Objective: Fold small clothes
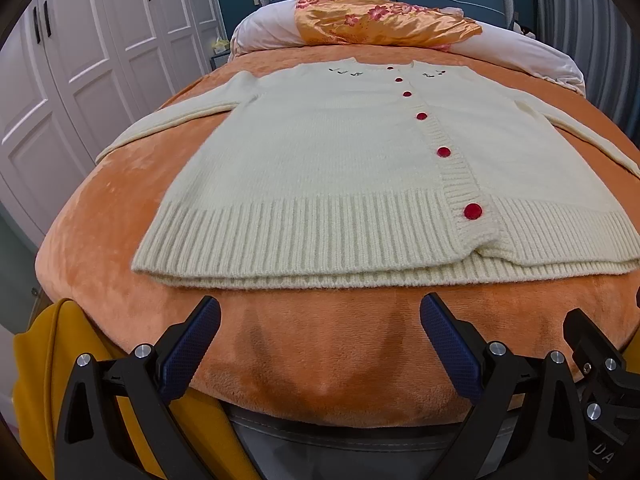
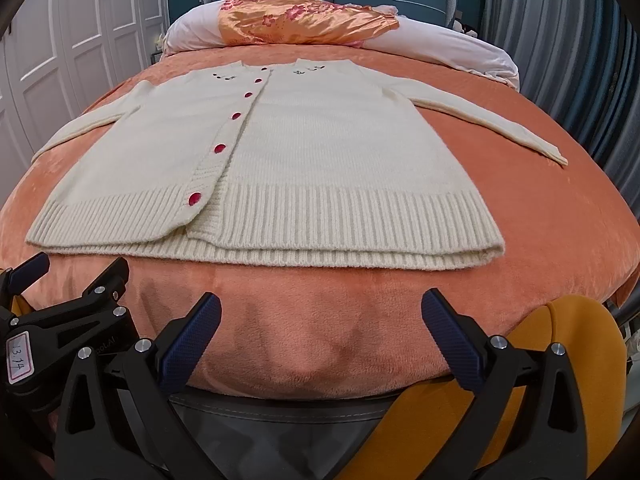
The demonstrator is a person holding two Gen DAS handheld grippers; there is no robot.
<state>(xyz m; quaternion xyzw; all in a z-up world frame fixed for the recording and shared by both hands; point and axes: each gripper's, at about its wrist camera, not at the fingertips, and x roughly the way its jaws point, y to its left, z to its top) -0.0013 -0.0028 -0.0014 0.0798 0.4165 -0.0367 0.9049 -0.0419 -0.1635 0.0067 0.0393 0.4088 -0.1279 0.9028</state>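
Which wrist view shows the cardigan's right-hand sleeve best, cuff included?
The right wrist view. There the sleeve lies fully in frame on the orange blanket, stretched out to its cuff. In the left wrist view the same sleeve runs to the image edge, so its cuff is cut off.

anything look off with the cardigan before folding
Nothing much stands out. The cardigan lies flat and buttoned on the bed, sleeves spread. Only its hem is slightly uneven: the lower layer pokes out below the top one.

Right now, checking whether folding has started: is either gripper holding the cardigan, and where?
Nothing is held. The left gripper and right gripper are open, short of the cardigan hem.
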